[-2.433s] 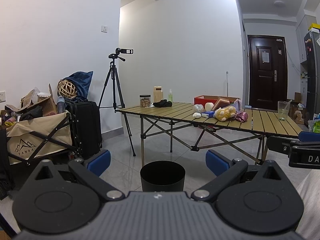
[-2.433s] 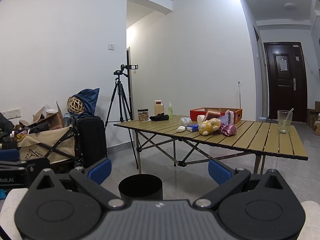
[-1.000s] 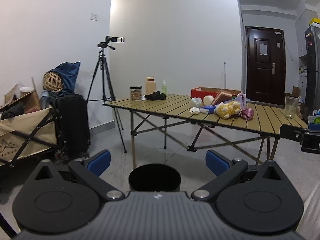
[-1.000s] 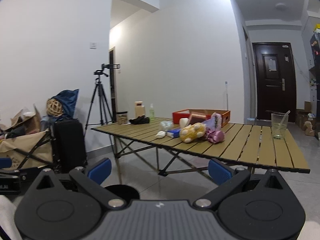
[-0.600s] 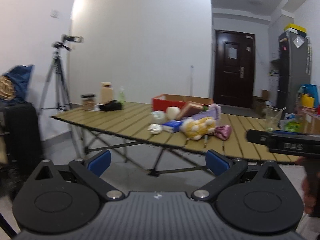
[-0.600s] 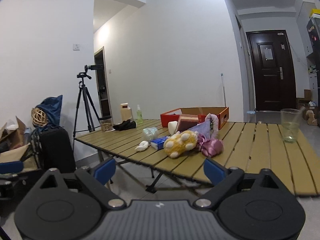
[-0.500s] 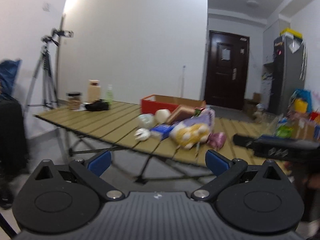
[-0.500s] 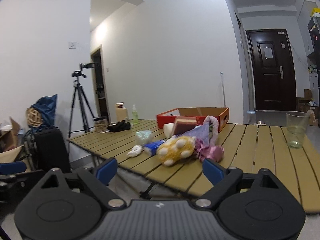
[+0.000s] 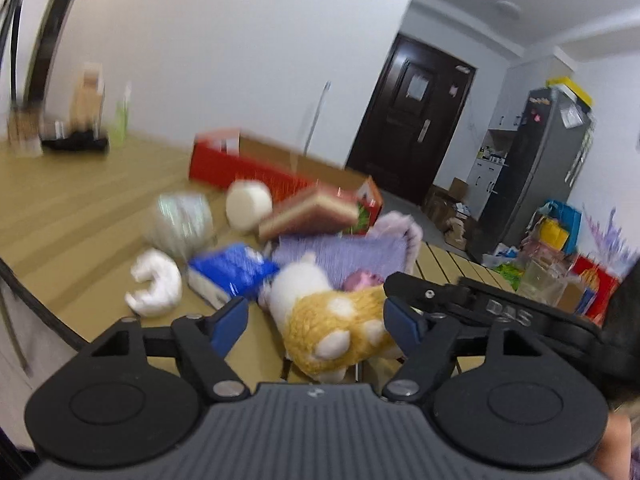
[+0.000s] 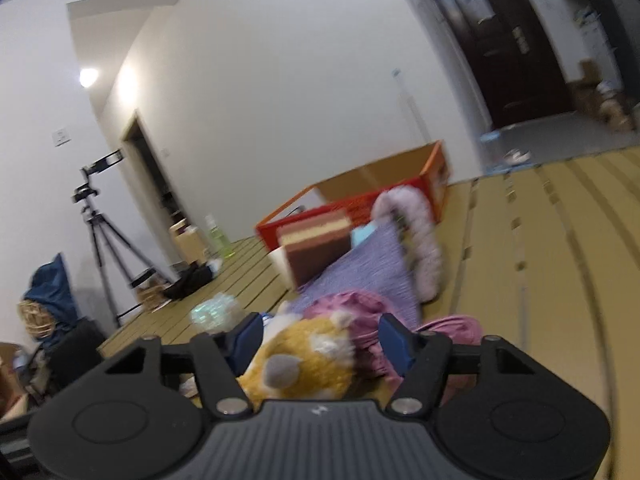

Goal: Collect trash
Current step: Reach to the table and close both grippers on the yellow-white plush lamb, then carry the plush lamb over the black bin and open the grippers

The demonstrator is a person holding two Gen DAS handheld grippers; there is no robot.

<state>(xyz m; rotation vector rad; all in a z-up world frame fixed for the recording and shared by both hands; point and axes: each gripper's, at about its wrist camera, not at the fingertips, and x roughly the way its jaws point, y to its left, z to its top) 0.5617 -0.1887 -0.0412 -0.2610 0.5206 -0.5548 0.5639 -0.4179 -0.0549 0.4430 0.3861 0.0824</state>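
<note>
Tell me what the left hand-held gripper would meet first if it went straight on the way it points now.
Most likely the yellow and white plush toy, which lies between the open jaws of the left hand-held gripper. Blur makes the depth uncertain.

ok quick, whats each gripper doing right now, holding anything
Left gripper: open, jaws just closing around the yellow plush toy, not gripping.
Right gripper: open, closing around the same toy, empty.

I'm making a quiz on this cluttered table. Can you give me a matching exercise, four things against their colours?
Things:
1. plush toy
2. box
3. packet
4. crumpled tissue

Colours:
a. white
b. red
c. yellow and white
d. blue

Pairs: 1-c, 2-b, 3-d, 4-a
</note>
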